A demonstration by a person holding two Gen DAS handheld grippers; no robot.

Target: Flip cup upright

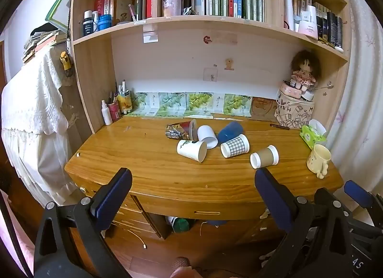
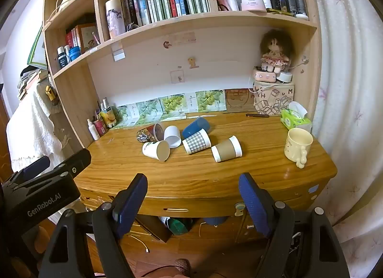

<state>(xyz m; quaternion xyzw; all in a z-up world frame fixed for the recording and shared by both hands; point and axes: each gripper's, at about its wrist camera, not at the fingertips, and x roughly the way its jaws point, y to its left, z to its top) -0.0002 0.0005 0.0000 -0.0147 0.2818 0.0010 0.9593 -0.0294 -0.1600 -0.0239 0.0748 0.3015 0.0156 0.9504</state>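
Several cups lie on their sides in the middle of the wooden desk: a patterned dark cup, a plain white cup, a white cup with green print, a blue cup, a grey checked cup and a brown-sleeved cup. The right wrist view shows them too, with the brown-sleeved cup nearest. My left gripper is open and empty in front of the desk edge. My right gripper is open and empty, also short of the desk.
A cream mug stands upright at the desk's right end beside a green tissue box. Bottles and pens stand at the back left. A printed box with a doll sits at the back right. Bookshelves hang above.
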